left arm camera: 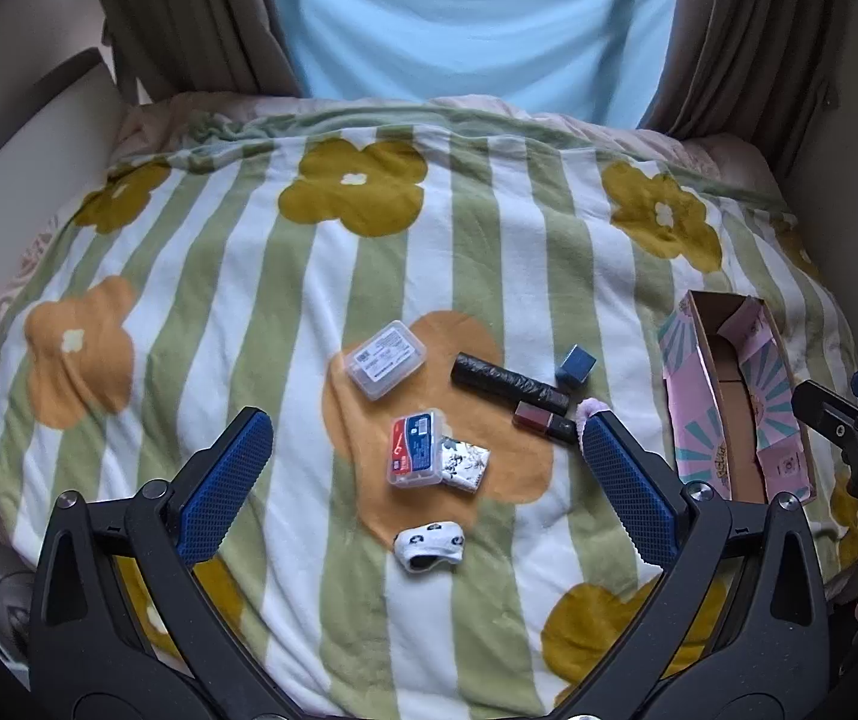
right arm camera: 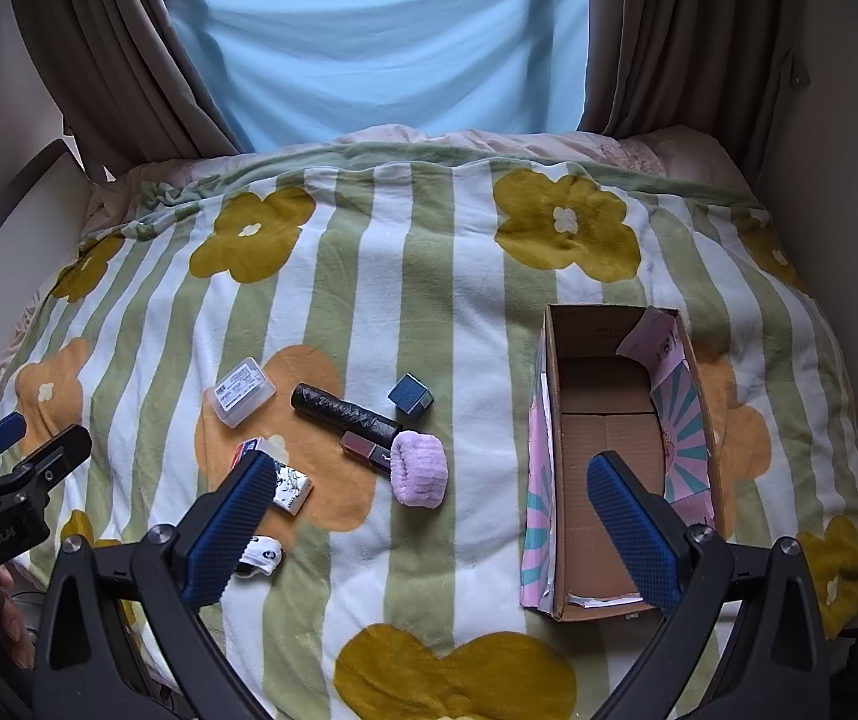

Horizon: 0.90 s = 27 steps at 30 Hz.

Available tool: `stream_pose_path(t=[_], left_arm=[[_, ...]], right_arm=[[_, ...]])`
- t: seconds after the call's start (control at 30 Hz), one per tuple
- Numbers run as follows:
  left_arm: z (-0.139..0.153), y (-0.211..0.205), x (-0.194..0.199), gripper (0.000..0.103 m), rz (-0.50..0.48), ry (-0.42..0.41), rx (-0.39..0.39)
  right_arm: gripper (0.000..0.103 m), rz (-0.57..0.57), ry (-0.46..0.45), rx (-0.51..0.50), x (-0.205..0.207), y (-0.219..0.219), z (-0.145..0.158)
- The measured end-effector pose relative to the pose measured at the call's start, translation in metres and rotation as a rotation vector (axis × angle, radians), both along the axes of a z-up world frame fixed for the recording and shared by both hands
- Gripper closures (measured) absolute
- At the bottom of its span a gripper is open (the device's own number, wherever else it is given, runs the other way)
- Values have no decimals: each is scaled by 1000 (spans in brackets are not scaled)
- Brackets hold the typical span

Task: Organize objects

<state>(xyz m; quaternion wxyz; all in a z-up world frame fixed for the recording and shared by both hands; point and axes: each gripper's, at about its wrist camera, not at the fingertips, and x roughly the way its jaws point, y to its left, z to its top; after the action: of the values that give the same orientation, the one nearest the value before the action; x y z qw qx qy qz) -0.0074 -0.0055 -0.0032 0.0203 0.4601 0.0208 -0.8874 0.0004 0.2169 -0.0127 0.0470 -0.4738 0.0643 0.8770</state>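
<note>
Both grippers tilt steeply down over the bed (left arm camera: 489, 252). Left gripper (left arm camera: 423, 462) jaws wide, empty, above the small items left of the cardboard box (right arm camera: 609, 438). Right gripper (right arm camera: 423, 504) jaws wide, empty. Pink band (right arm camera: 420, 468), black roll (right arm camera: 345, 411), blue cube (right arm camera: 411, 396) lie left of box.

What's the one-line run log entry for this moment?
left gripper: open, empty | right gripper: open, empty | cardboard box: empty, upright on blanket | small items: loose left of box, none packed
</note>
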Motion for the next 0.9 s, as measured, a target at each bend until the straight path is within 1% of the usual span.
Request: stream_pose_path(t=[0.23, 0.77, 0.9], left_arm=[[-2, 1, 2, 0, -9, 4, -16], [1, 4, 2, 0, -16, 9, -13], [2, 5, 3, 0, -14, 14, -14]], right_arm=[[0, 0, 1, -1, -1, -1, 0], [0, 0, 5, -4, -2, 0, 1], [0, 5, 10, -3, -6, -6, 4]])
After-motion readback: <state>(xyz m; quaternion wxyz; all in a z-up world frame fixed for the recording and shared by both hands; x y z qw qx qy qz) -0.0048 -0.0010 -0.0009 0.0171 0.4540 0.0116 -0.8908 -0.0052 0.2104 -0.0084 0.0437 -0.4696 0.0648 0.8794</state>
